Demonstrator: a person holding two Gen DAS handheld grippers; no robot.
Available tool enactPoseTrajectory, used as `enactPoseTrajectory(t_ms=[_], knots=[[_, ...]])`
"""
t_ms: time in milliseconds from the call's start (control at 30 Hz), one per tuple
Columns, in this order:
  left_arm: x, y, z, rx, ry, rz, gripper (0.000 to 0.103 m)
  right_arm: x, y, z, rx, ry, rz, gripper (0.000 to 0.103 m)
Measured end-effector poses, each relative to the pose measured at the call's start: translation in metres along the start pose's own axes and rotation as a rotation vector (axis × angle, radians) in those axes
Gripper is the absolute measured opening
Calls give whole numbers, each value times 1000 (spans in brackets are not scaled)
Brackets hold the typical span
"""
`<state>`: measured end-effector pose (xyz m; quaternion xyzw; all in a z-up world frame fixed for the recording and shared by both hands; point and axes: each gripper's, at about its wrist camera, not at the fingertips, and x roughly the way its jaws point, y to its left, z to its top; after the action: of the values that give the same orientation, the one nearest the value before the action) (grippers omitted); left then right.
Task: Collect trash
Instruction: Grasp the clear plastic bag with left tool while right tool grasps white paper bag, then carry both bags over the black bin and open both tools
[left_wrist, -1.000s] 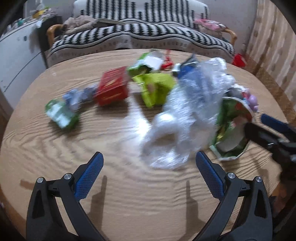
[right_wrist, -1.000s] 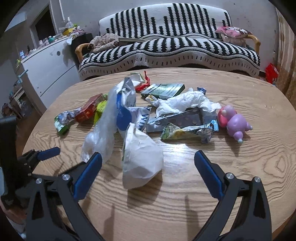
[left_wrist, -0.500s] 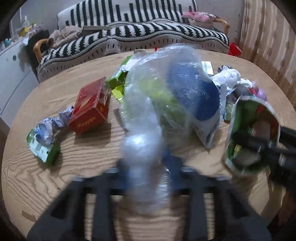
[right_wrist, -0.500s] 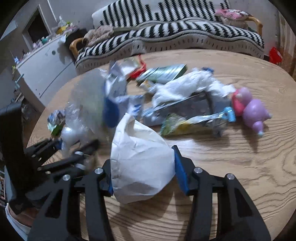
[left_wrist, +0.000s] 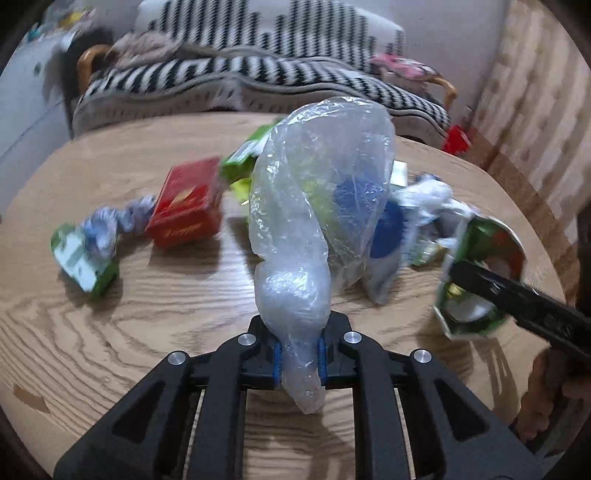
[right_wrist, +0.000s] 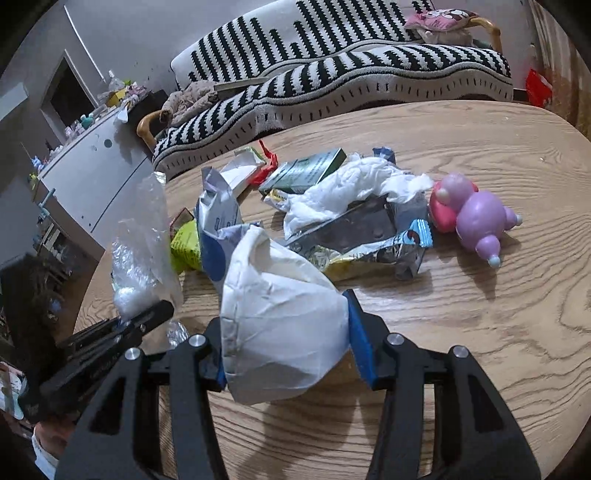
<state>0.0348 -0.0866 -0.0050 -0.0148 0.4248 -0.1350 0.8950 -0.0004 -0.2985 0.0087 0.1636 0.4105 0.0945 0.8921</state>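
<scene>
Left wrist view: the left gripper (left_wrist: 298, 360) is clenching the lower neck of a clear plastic bag (left_wrist: 317, 199), which is standing up over the near centre of the wooden table (left_wrist: 110, 332). A red box (left_wrist: 186, 201) is lying to the far left.

Right wrist view: the right gripper (right_wrist: 286, 345) is grasping a crushed white paper cup (right_wrist: 280, 321) at the near edge. A purple toy (right_wrist: 476, 218) is lying to the far right, beside crumpled wrappers (right_wrist: 365, 236).

Your left gripper (left_wrist: 298, 356) holds the plastic bag (left_wrist: 317, 192) upright over the table (left_wrist: 110, 332). A box (left_wrist: 186, 205) lies to its left, the sofa (left_wrist: 258, 79) behind the table. Your right gripper (right_wrist: 286, 354) holds a paper cup (right_wrist: 282, 325), with a toy (right_wrist: 474, 218) further right
</scene>
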Motion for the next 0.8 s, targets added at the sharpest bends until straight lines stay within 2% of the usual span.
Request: enactPoseTrajectory(t_ms=[67,100,167,233,367,400,433,500,567,633,667,800], knots=[[-14,-16,-3,43,-35,45,13,-14,-7,1,37,-45,16,50],[-20,-27,-2,43,-42,44,13,-28,-16,3,71,-88,30,50],[-37,-62,-5,17,-34,-73,13,-56,-34,3,139,-165,39,50],[-49,-113,-14,72,-3,-151,13,-98,-63,-9,212,-253,32,50],[-66,-223,-40,249,62,-249,13,-194,-145,-63,331,-360,-104,50],[-65,-242,-48,269,88,-272,13,-215,-164,-79,353,-374,-162,50],[-63,-280,-66,302,150,-326,13,-241,-184,-102,357,-390,-257,50],[-55,-322,-92,349,237,-388,13,-269,-214,-140,374,-373,-358,50],[-36,-372,-137,410,352,-419,13,-277,-254,-185,452,-283,-400,50],[-14,-401,-172,451,462,-422,13,-269,-292,-229,545,-173,-437,50],[-5,-412,-189,464,510,-424,12,-267,-302,-243,576,-151,-427,50],[1,-436,-214,537,541,-385,12,-255,-330,-284,647,-96,-410,50]])
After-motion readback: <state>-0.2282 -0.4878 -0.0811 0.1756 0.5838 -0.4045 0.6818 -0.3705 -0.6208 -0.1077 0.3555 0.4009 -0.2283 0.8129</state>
